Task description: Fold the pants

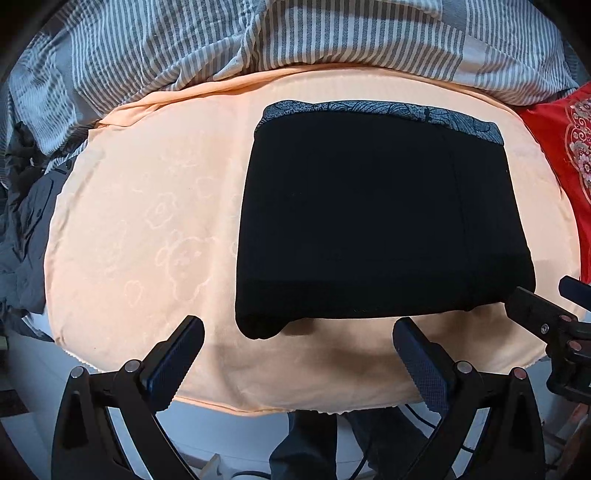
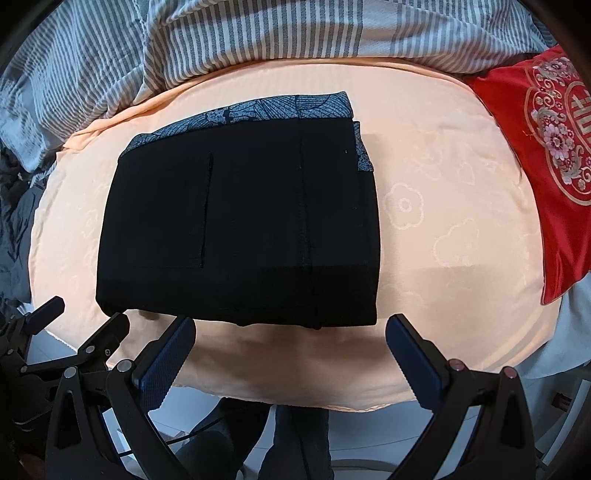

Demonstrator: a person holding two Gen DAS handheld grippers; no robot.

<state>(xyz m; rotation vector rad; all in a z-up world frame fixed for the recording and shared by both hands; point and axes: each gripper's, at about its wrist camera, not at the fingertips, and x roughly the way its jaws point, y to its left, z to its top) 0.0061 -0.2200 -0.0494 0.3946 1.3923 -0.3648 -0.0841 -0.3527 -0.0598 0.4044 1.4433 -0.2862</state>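
Only right view shows pants [image 2: 240,221] pocket seam, red cushion [image 2: 554,166] whole.

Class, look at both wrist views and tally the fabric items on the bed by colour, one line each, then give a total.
Black: 1, the folded pants
Peach: 1, the blanket under them
Red: 1, the embroidered cushion
Grey-and-white striped: 1, the duvet
Total: 4

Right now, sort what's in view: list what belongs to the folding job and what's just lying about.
Job:
black pants, folded
left gripper, open
right gripper, open
peach cloth under the pants

Lying about:
striped bedding
red cushion
dark clothes
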